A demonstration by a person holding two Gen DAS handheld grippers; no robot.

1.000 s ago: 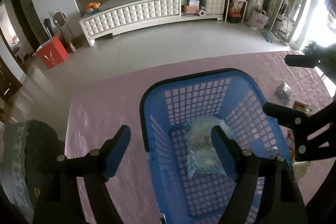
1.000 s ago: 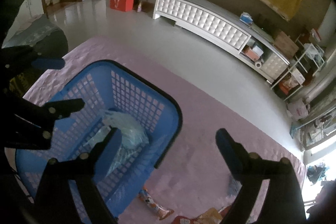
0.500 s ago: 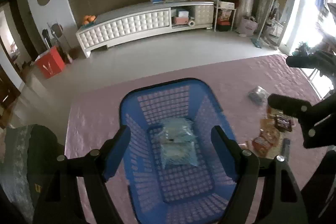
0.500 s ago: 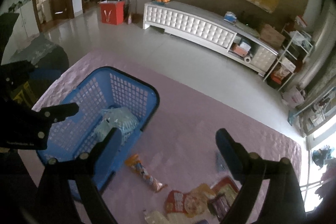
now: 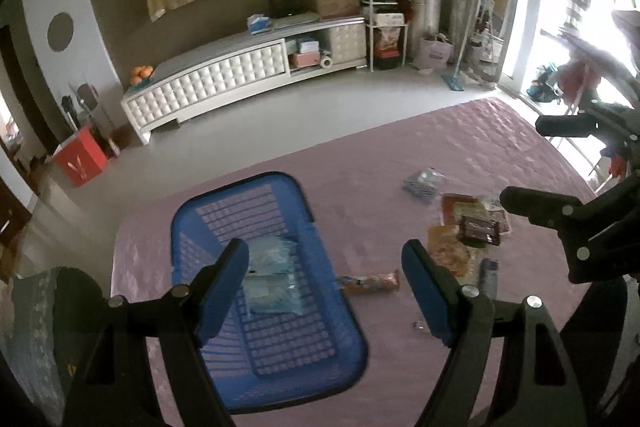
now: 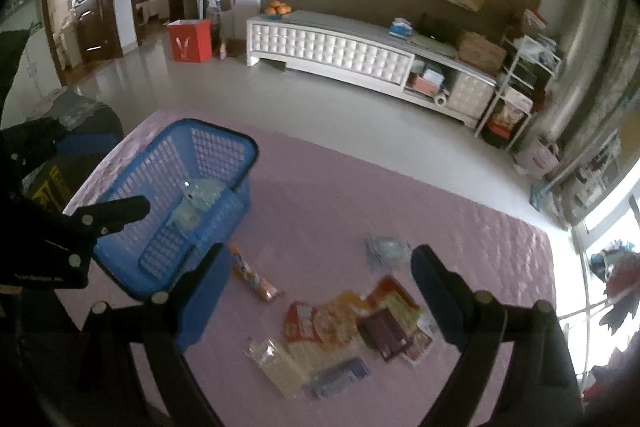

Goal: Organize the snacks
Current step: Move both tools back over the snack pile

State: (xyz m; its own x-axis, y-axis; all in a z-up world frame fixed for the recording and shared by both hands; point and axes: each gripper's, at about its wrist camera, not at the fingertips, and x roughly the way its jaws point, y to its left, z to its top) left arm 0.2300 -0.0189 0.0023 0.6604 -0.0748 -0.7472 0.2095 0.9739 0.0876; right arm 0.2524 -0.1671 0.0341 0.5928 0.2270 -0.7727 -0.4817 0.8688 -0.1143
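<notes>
Both the left gripper [image 5: 324, 277] and the right gripper [image 6: 316, 277] hang wide open and empty above the pink quilted cloth [image 6: 340, 195]. The loose heap of foil snack packets [image 6: 352, 323] lies right under the right gripper, so that hand looks nearer. The blue plastic lattice basket [image 5: 276, 355], one pale blue packet [image 5: 270, 281] inside, sits under the left.

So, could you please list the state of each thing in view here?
Basket: upright on the pink cloth, holding a pale blue packet.
Left gripper: open, empty.
Right gripper: open, empty.
Snack pile: loose on the cloth, outside the basket.
Orange stick pack: lying flat beside the basket.
</notes>
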